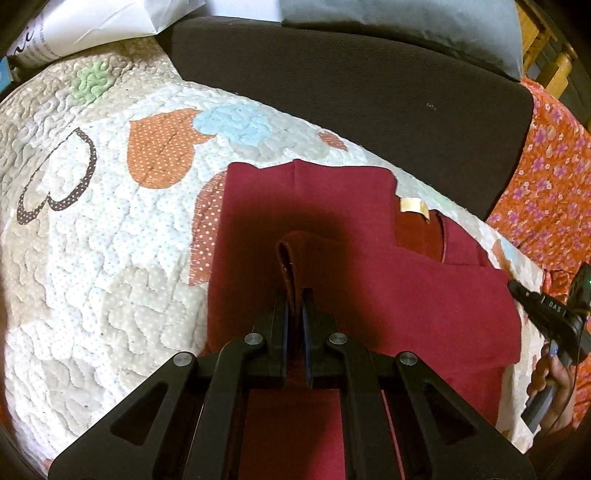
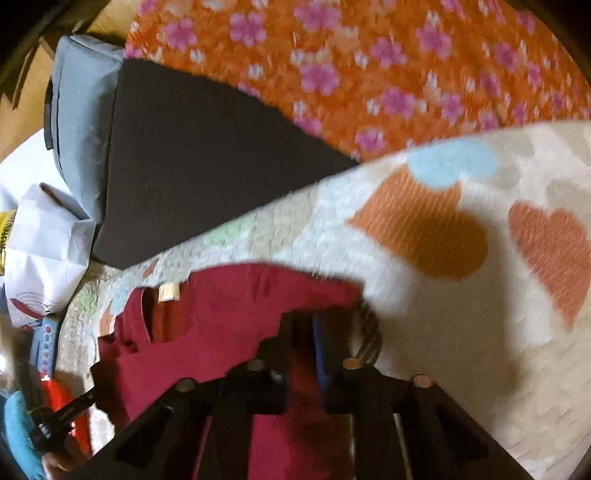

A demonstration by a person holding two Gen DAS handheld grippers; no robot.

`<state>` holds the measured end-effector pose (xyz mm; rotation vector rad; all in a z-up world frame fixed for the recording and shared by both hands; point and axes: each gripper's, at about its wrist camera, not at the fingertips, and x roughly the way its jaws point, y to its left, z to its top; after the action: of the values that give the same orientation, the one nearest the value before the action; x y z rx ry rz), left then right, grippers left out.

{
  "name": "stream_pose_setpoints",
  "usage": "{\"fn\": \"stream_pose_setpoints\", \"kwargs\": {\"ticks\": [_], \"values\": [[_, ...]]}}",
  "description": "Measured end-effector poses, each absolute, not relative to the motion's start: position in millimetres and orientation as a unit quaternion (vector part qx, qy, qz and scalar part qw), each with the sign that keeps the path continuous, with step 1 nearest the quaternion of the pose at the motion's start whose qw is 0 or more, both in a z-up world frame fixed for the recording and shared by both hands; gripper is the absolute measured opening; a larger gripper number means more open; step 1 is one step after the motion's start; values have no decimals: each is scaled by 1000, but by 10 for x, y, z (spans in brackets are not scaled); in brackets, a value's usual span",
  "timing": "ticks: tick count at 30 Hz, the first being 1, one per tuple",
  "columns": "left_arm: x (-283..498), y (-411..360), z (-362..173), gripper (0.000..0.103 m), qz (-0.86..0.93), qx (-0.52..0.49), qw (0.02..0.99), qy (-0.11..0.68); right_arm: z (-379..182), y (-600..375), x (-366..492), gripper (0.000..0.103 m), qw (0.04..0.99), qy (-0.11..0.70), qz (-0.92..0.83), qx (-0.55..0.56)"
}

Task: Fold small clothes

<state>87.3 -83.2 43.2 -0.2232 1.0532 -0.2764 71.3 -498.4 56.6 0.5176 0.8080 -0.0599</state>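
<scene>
Dark red garment (image 1: 369,258), looks like a small top, lying part folded on a quilted bedspread (image 1: 92,258) with hearts in orange, blue and green. Small cream label (image 1: 413,208) at the neck, no writing readable on it, with a more orange-red inner layer showing just below.

Left gripper (image 1: 295,295) down on the middle of the cloth, fingers (image 1: 280,314) together and pinching a raised fold of the red fabric. Blue pads on the inside faces.

Right gripper (image 2: 306,325) at the right edge of the garment in its own blurry view, fingers closed, red fabric running up between them, so clamped on that edge as far as can be told. Same gripper poking in at the right rim of the left wrist view, letters "DAS" readable on its side, a hand (image 1: 550,373) wrapped round the handle.

Past the quilt: a dark brown cushion (image 1: 351,81), a grey-blue pillow (image 1: 406,22) behind it, orange fabric with pink flowers (image 1: 554,166) off to the right. White paper bag (image 1: 92,26) top left with some print on it, too cut off to read. Something red and something blue near the lower left of the right wrist view, too blurred to name.
</scene>
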Motion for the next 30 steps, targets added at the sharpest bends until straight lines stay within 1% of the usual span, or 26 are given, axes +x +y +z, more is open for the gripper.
{"fn": "stream_pose_setpoints", "kwargs": {"ticks": [1, 4, 6, 7, 8, 9, 13, 15, 16, 17, 20, 22, 23, 26, 27, 29, 30], "values": [[869, -848, 453, 5, -136, -106, 850, 498, 599, -4984, 706, 1, 890, 387, -29, 239], [870, -902, 474, 5, -139, -95, 853, 494, 635, -5043, 646, 1, 890, 381, -24, 250], [891, -907, 452, 5, -136, -98, 851, 497, 618, -5094, 612, 4, 885, 381, -21, 266], [903, -890, 441, 5, -130, -97, 851, 499, 597, -5094, 622, 18, 883, 387, -21, 266], [918, -880, 435, 5, -124, -95, 852, 500, 559, -5081, 648, 42, 880, 393, -21, 267], [929, -853, 428, 5, -118, -96, 852, 501, 514, -5080, 673, 46, 876, 396, -20, 274], [943, -777, 408, 5, -113, -107, 848, 507, 282, -5063, 831, 46, 855, 415, -18, 309], [933, -805, 407, 5, -112, -101, 849, 506, 270, -5071, 824, 32, 858, 407, -23, 313], [927, -821, 407, 5, -114, -99, 849, 506, 320, -5056, 815, 12, 864, 403, -20, 301], [920, -828, 411, 5, -117, -100, 849, 506, 396, -5032, 791, 10, 873, 394, -18, 286], [906, -883, 442, 5, -129, -97, 849, 504, 642, -4922, 711, 8, 902, 372, -34, 216], [908, -916, 428, 5, -132, -91, 848, 505, 632, -4905, 730, 8, 904, 378, -49, 195], [919, -940, 396, 5, -128, -84, 848, 507, 532, -4903, 789, 8, 896, 396, -58, 191], [972, -939, 270, 5, -116, -84, 843, 519, 329, -4955, 841, 9, 884, 419, -65, 198], [981, -922, 255, 5, -116, -91, 840, 521, 375, -4999, 774, 9, 884, 409, -63, 217], [982, -919, 277, 5, -115, -92, 842, 519, 493, -5039, 639, 15, 884, 398, -56, 238], [981, -921, 296, 5, -114, -89, 844, 516, 575, -5029, 536, 16, 886, 392, -41, 244]]}}
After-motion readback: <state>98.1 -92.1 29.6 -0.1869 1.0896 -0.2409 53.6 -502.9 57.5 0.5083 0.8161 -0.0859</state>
